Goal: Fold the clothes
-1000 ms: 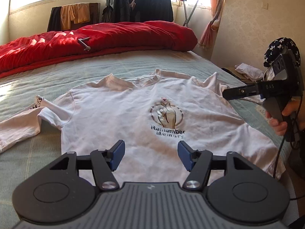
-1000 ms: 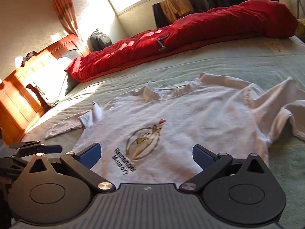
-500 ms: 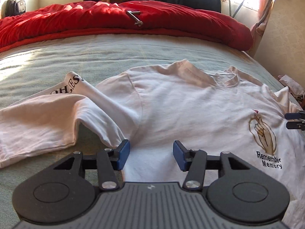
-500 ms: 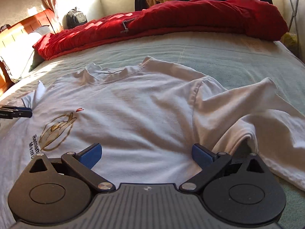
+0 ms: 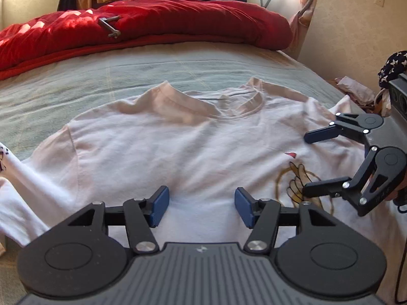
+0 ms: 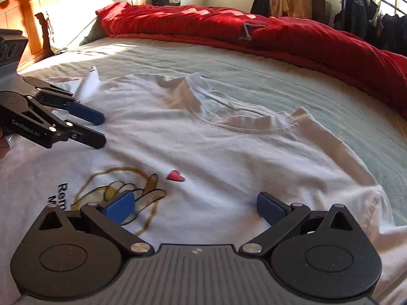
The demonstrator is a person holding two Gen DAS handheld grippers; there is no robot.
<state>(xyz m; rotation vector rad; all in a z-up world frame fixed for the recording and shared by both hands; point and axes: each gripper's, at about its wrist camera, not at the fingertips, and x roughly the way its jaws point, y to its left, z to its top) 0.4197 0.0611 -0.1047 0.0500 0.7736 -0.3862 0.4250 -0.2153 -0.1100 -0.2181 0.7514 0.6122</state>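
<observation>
White T-shirt (image 5: 157,152) face up, hand-and-heart print (image 6: 122,190), collar rumpled

A white T-shirt (image 5: 162,152) lies spread face up on the bed (image 5: 101,76), its ribbed round collar (image 5: 236,111) toward the far side and its hem toward the cameras. The body is mostly flat, with soft wrinkles below the collar and across the chest. The front carries a print (image 6: 119,190): a hand drawn in black and yellow lines inside a brownish ring, a small red heart (image 6: 175,176) just beside it, and black lettering at the edge. One short sleeve (image 5: 23,190) trails off to the side, rumpled. The other sleeve (image 6: 368,203) lies creased at the shoulder seam.
</observation>
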